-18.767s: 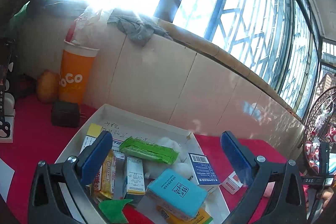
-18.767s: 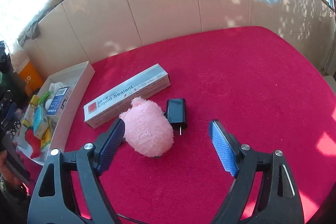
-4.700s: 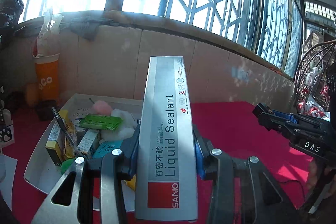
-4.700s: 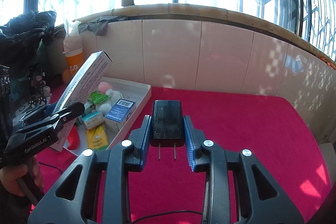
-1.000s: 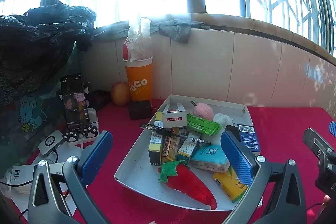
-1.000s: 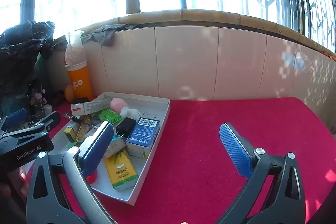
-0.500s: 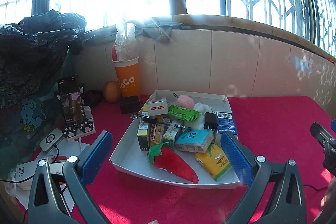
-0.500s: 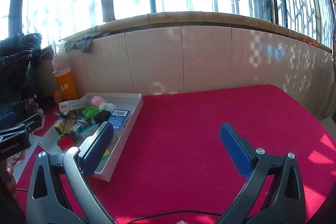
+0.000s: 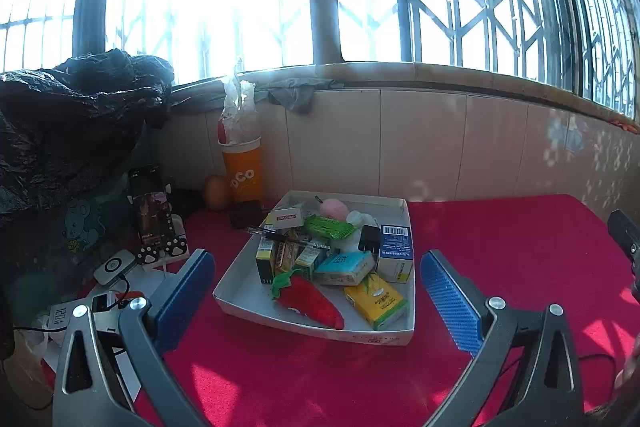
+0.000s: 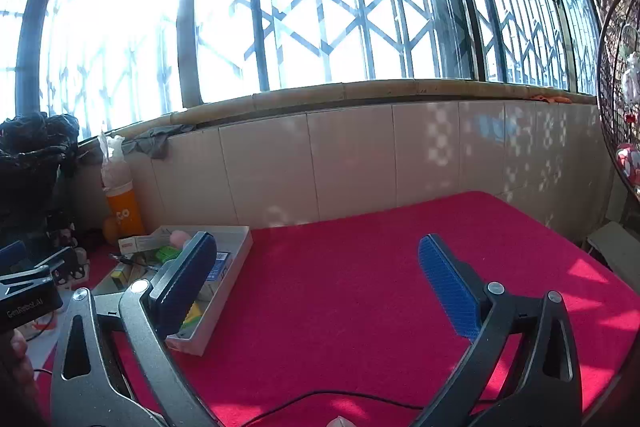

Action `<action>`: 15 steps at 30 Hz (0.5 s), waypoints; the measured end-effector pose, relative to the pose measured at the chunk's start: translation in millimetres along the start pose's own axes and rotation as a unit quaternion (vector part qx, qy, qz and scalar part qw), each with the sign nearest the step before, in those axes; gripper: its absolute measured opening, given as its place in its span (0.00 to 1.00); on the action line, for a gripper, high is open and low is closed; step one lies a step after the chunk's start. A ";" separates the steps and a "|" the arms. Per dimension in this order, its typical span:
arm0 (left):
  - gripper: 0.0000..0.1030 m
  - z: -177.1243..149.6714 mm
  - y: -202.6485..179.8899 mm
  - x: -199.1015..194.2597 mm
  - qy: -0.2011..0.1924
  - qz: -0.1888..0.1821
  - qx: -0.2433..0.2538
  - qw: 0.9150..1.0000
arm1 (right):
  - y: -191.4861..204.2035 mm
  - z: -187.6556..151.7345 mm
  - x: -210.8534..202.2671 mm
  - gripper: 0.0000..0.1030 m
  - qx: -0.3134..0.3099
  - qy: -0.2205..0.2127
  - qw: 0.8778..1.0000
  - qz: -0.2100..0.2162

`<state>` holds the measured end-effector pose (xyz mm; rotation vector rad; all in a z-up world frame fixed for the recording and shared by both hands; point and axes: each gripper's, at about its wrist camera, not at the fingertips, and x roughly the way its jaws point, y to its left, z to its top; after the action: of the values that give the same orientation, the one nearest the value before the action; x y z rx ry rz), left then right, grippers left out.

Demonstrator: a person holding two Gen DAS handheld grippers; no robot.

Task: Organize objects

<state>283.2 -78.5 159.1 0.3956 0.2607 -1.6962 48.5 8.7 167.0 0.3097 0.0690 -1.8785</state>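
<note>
Both sets of fingers were spread wide and held nothing. The left gripper [image 9: 316, 291] hung above the red table [image 9: 500, 247], facing the white tray [image 9: 240, 287]. The tray held a red strawberry toy [image 9: 310, 297], a yellow pack [image 9: 376, 301], a blue box [image 9: 395, 247], a black charger [image 9: 369, 238] and a pink pompom [image 9: 335, 209]. The right gripper [image 10: 316, 291] hung over bare table, the tray at its left finger.

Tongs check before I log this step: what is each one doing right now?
Left tongs: open, holding nothing.
Right tongs: open, holding nothing.
</note>
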 end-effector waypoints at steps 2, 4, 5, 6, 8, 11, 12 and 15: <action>1.00 -1.7 -3.7 -5.1 0.002 -0.004 0.005 1.000 | -1.0 0.0 -10.3 0.99 -0.001 -0.006 1.000 0.006; 1.00 -3.8 -6.6 -10.5 0.004 -0.004 0.008 1.000 | -2.9 0.3 -21.8 0.99 0.000 -0.015 1.000 0.009; 1.00 -5.2 -7.0 -13.5 0.006 -0.005 0.006 1.000 | -3.8 0.3 -27.9 0.99 0.000 -0.019 1.000 0.010; 1.00 -6.4 -7.3 -16.0 0.009 -0.007 0.003 1.000 | -4.0 0.1 -33.7 0.99 0.000 -0.024 1.000 0.012; 1.00 -9.1 -8.1 -21.2 0.013 -0.006 0.001 1.000 | -4.8 -1.0 -45.1 0.99 -0.004 -0.035 0.999 0.009; 1.00 -12.8 -8.5 -31.0 0.004 0.011 -0.003 1.000 | -3.2 -5.5 -58.2 0.99 -0.024 -0.054 0.998 -0.007; 1.00 -13.0 -8.7 -33.9 0.002 0.014 -0.002 1.000 | -2.0 -7.7 -59.7 0.99 -0.031 -0.056 0.998 -0.017; 1.00 -14.0 -9.0 -40.7 0.000 0.016 0.001 1.000 | -3.3 -13.2 -61.9 0.99 -0.041 -0.047 0.998 -0.025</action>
<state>281.1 -34.7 162.3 0.3982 0.2514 -1.6653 65.9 69.6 169.2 0.1641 0.0899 -1.9311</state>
